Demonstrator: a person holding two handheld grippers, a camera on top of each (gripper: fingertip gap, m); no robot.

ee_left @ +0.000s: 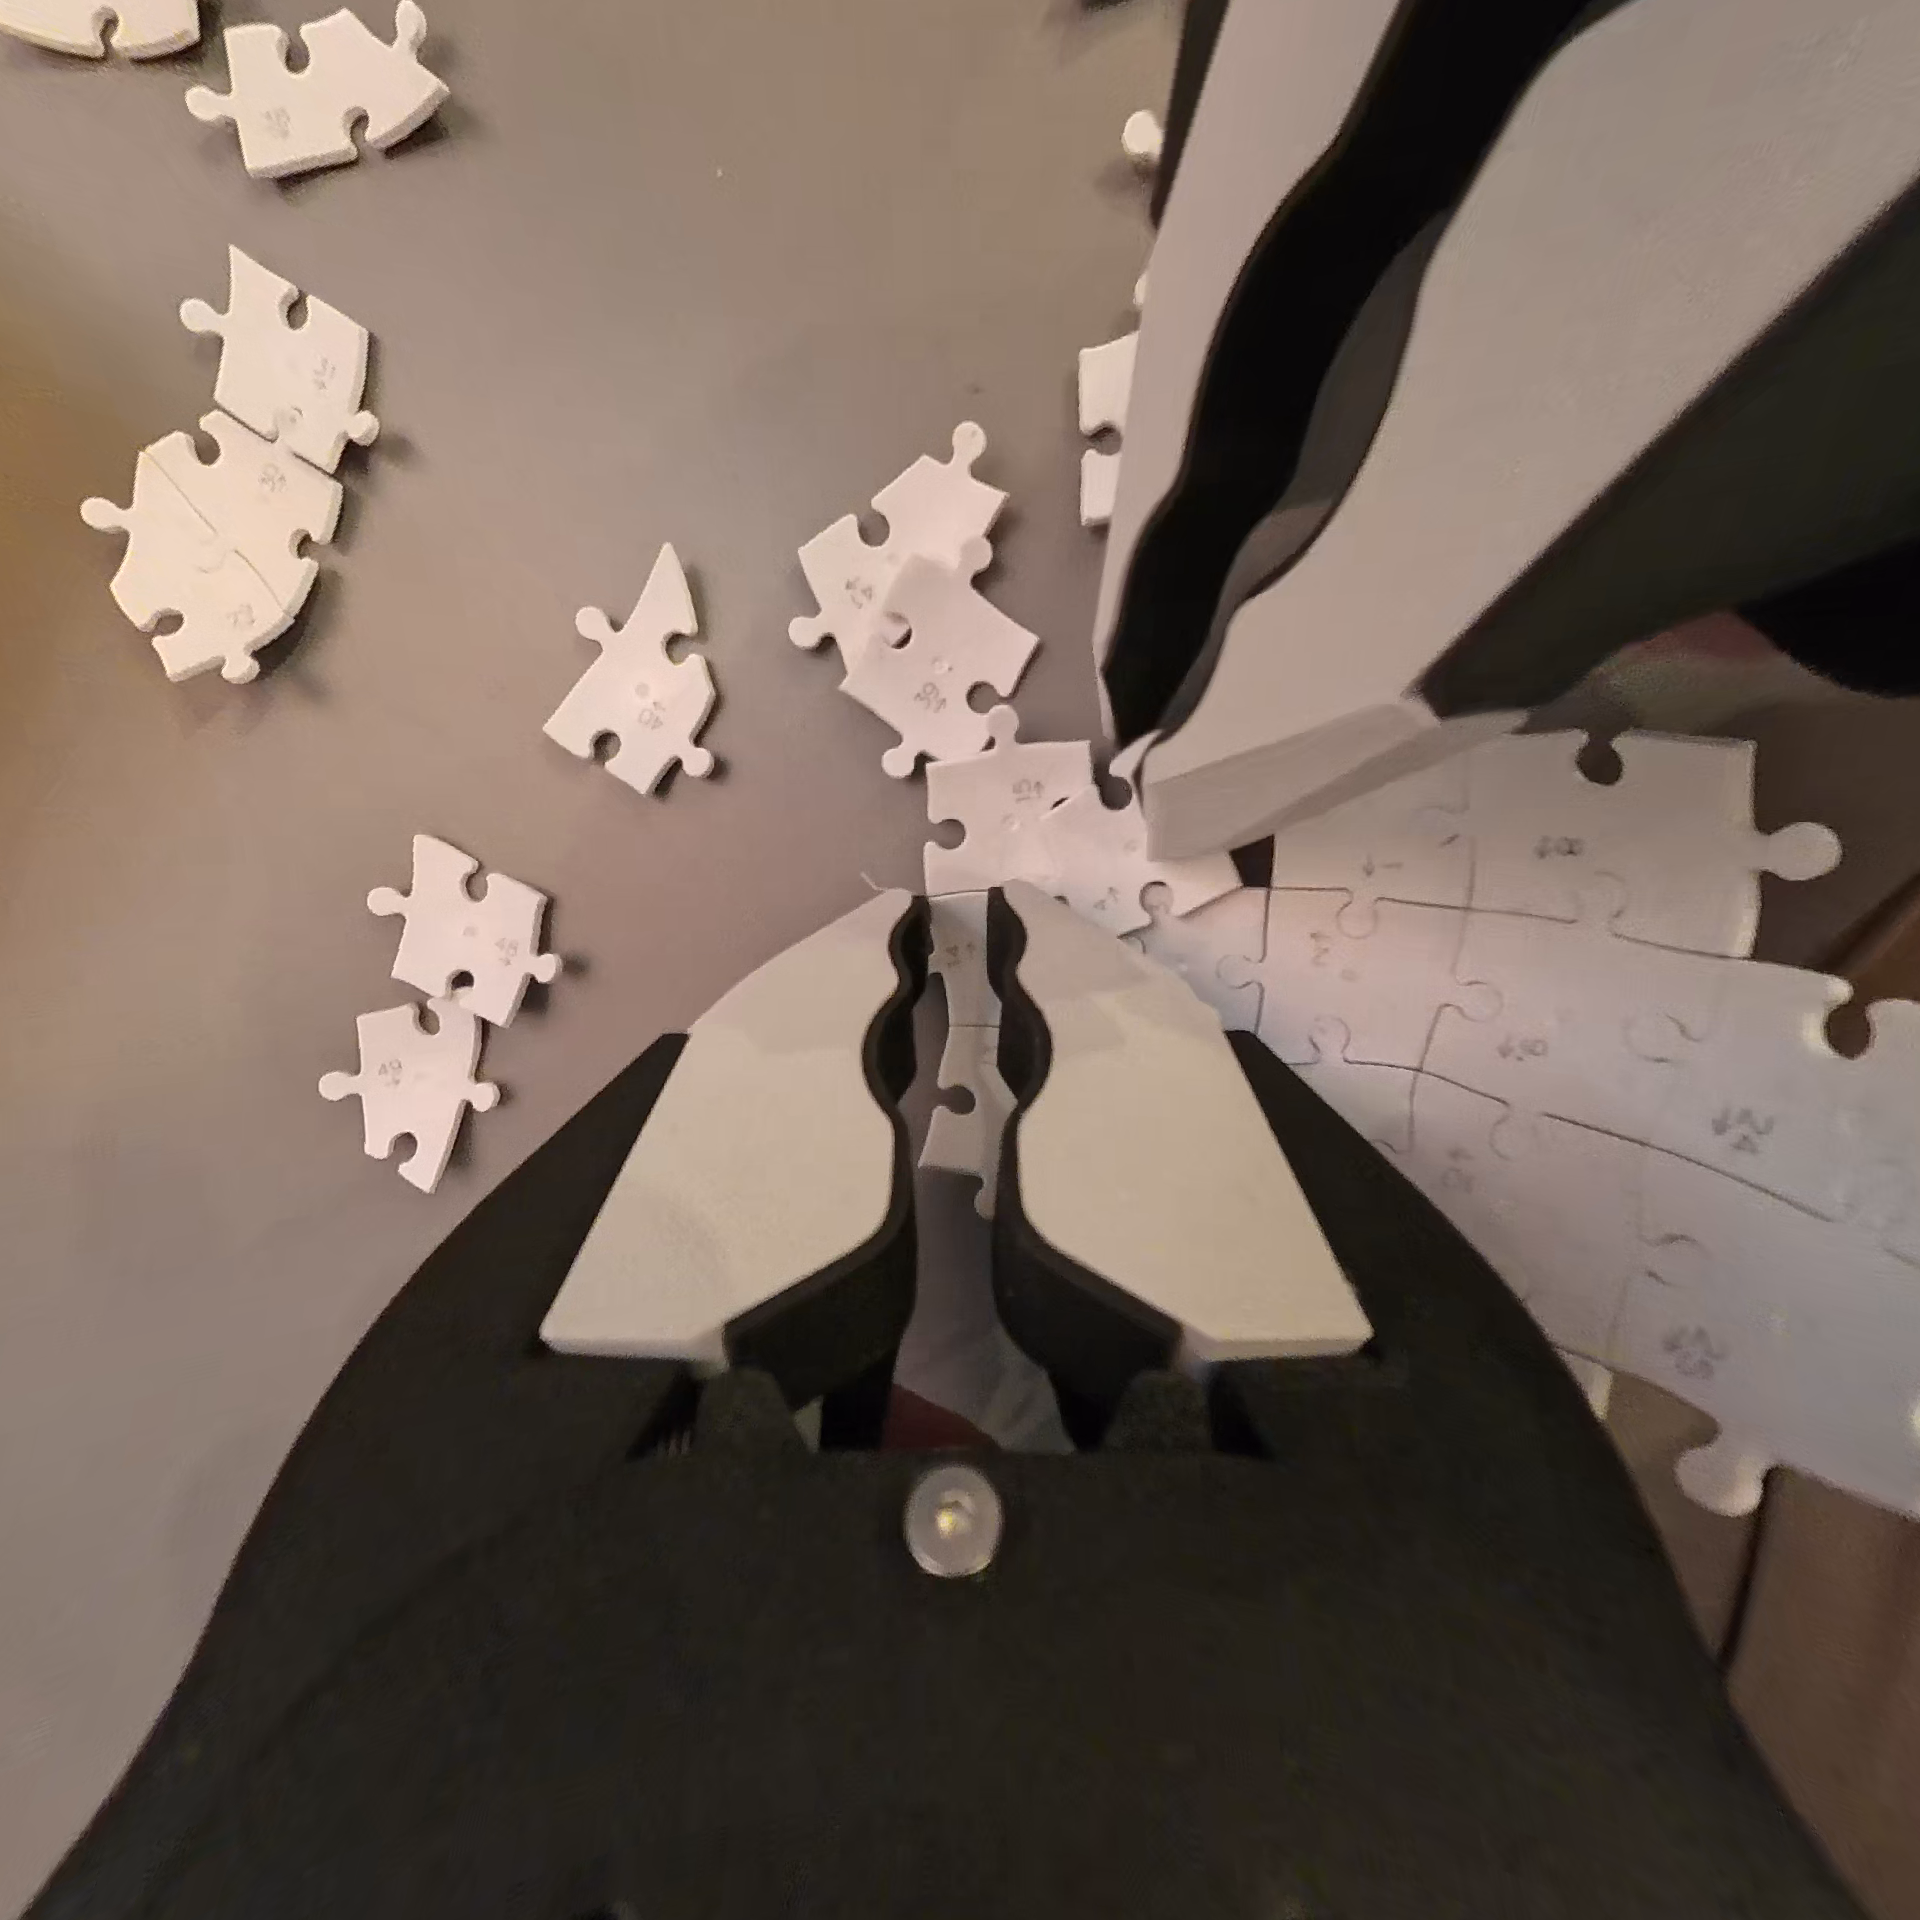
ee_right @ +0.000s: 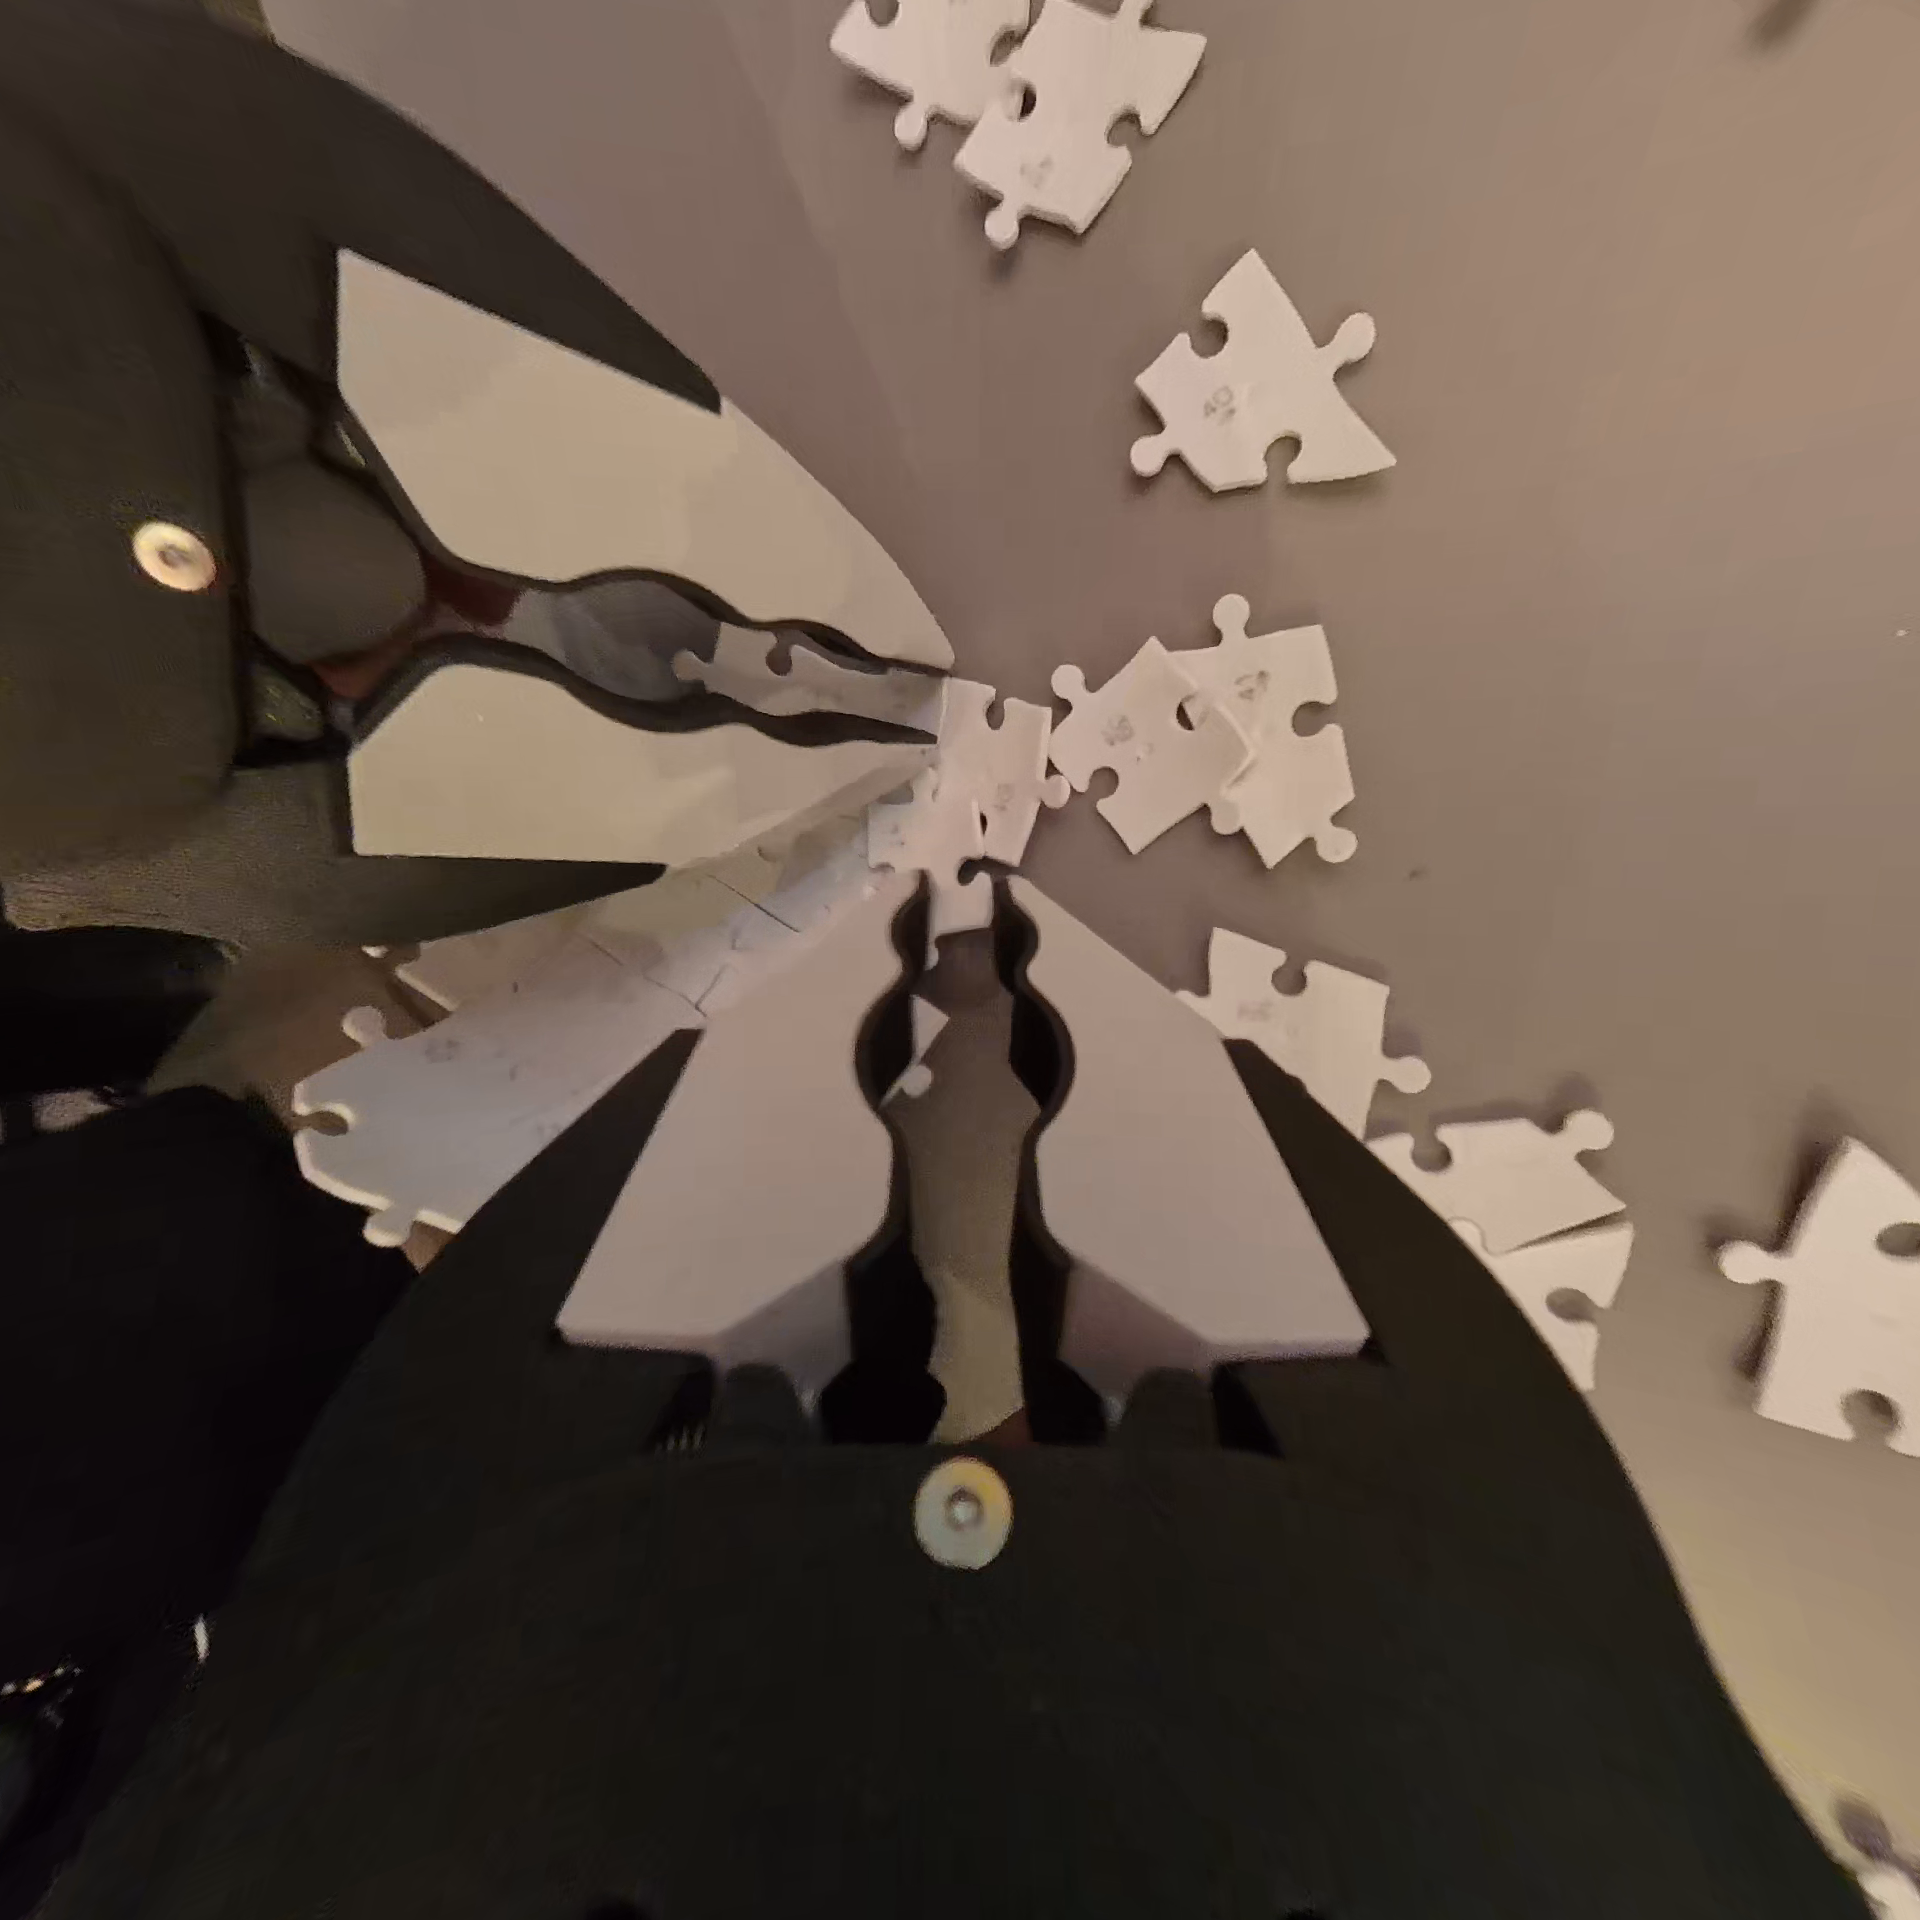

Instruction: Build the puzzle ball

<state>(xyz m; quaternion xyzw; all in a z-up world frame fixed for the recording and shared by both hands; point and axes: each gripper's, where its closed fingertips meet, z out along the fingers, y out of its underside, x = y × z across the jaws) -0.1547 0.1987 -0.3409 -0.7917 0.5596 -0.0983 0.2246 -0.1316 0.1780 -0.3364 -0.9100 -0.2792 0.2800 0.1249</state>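
Note:
A curved, partly built white puzzle-ball section (ee_left: 1558,1039) fans out to the right of my left gripper (ee_left: 956,902); it also shows in the right wrist view (ee_right: 488,1101). My left gripper is shut on the edge of this section, with a white piece showing between its fingers. It enters the right wrist view from the left (ee_right: 940,707). My right gripper (ee_right: 961,891) is shut on a single white puzzle piece (ee_right: 961,906) and holds it against the section's end pieces (ee_right: 997,769). In the left wrist view it comes down from the upper right (ee_left: 1127,764).
Several loose white puzzle pieces lie on the grey table (ee_left: 623,312): one pointed piece (ee_left: 644,686), an overlapping pair (ee_left: 914,613), a pair at the left (ee_left: 447,997), a joined cluster (ee_left: 218,530). More pieces lie at the right (ee_right: 1262,384) (ee_right: 1839,1288). Left and right tips are no more than a few centimetres apart.

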